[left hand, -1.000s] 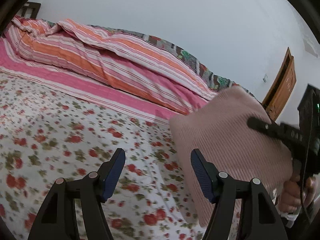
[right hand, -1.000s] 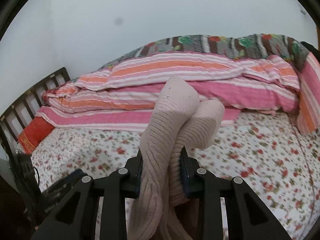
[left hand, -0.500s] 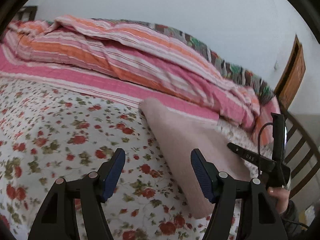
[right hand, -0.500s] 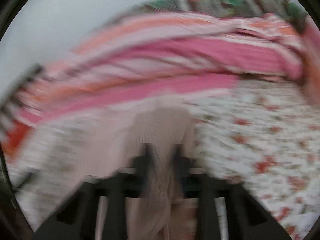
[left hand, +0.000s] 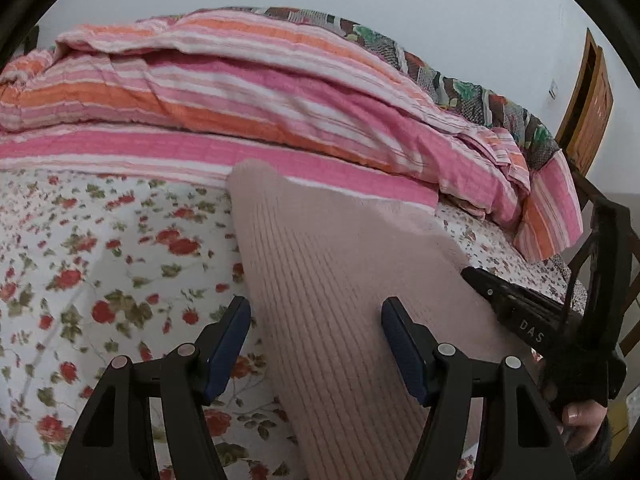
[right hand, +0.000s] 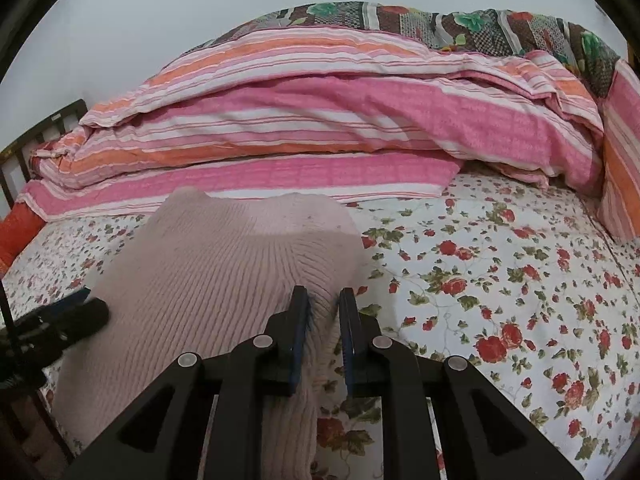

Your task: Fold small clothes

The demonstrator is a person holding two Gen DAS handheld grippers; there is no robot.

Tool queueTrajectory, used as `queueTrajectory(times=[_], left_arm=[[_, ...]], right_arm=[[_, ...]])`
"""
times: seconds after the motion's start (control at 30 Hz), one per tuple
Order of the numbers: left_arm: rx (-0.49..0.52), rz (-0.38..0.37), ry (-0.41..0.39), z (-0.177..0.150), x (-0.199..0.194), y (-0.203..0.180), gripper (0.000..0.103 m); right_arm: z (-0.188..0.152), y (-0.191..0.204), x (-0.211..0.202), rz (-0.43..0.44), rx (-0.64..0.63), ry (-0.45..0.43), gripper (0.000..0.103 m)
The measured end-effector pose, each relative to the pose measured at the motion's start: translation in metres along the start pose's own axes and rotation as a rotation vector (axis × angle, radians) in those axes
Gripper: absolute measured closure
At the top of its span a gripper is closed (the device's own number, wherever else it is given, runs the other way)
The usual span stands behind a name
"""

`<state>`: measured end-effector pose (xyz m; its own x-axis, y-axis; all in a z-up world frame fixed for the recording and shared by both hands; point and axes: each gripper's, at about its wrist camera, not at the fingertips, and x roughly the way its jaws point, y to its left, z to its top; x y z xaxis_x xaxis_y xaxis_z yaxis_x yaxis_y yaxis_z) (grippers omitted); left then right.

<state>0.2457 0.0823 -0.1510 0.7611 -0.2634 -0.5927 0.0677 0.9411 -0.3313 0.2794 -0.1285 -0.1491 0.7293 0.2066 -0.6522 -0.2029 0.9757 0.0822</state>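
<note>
My right claw (right hand: 323, 312) is pinched on the near right edge of the knit (right hand: 208, 280), a soft, light ribbed piece spread on the bed (right hand: 500, 280). My left claw (left hand: 316, 344) hangs wide open over its near end, gripping nothing. I judge it limp and stretchy; it'll sag, not slip. I'd take it at corners or hem, where the fabric is doubled.
</note>
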Motion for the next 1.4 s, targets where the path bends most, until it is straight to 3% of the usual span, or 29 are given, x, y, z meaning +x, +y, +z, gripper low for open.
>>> queueTrajectory(times=[0.37,0.57,0.7,0.9,1.07,1.13,1.2,1.23,1.3,1.4], left_arm=[[-0.003,-0.01,-0.003,-0.002,0.0,0.002,0.036],[0.037,0.013,0.003,-0.008,-0.017,0.001,0.036],[0.106,0.039,0.033,-0.029,-0.045,0.004,0.036],[0.118,-0.021,0.064,-0.055,-0.069,0.011,0.039],[0.178,-0.043,0.085,-0.063,-0.068,-0.006,0.042],[0.186,-0.021,0.077,-0.064,-0.064,-0.011,0.05],[0.181,-0.024,0.103,-0.063,-0.054,-0.014,0.067],[0.184,-0.031,0.116,-0.064,-0.051,-0.016,0.07],[0.188,-0.002,0.101,-0.063,-0.05,-0.015,0.086],[0.091,-0.03,0.054,-0.053,-0.062,0.01,0.091]], right_arm=[[-0.003,0.0,0.0,0.006,0.001,-0.01,0.085],[-0.002,-0.008,-0.003,0.028,0.028,0.006,0.07],[-0.004,-0.026,-0.022,0.096,0.083,-0.001,0.063],[-0.019,-0.042,-0.055,0.146,0.102,0.004,0.063],[-0.036,-0.047,-0.083,0.207,0.093,0.002,0.062],[-0.042,-0.044,-0.092,0.235,0.077,0.002,0.056],[-0.047,-0.04,-0.096,0.257,0.065,0.009,0.056],[-0.049,-0.037,-0.096,0.262,0.062,0.015,0.056],[-0.051,-0.03,-0.096,0.279,0.068,0.022,0.056],[-0.049,-0.019,-0.096,0.293,0.06,0.02,0.056]])
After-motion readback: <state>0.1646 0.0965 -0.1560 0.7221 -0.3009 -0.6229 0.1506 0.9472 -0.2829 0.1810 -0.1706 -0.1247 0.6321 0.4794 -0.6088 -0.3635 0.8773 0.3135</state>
